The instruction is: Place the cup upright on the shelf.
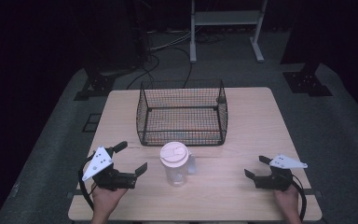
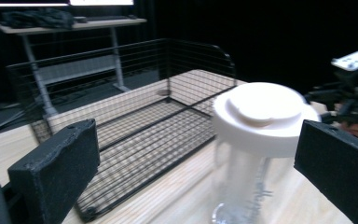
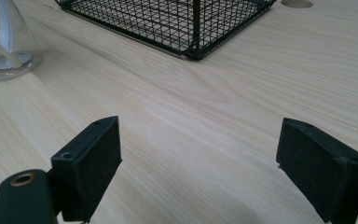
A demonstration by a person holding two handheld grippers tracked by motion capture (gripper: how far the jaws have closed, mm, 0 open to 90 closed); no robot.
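The clear jug (image 1: pixel 175 167) stands just right of the left claw (image 1: pixel 133 157), whose jaws are spread.

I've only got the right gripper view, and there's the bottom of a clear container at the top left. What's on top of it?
Observer: A white lid sits on that clear jug.
Operator: Where's the other gripper?
Observer: The left gripper is on the opposite side of the jug from yours. Its jaws are open and turned toward the jug, not touching it.
Operator: Anything inside the basket?
Observer: The wire basket looks empty. It stands just beyond the jug.
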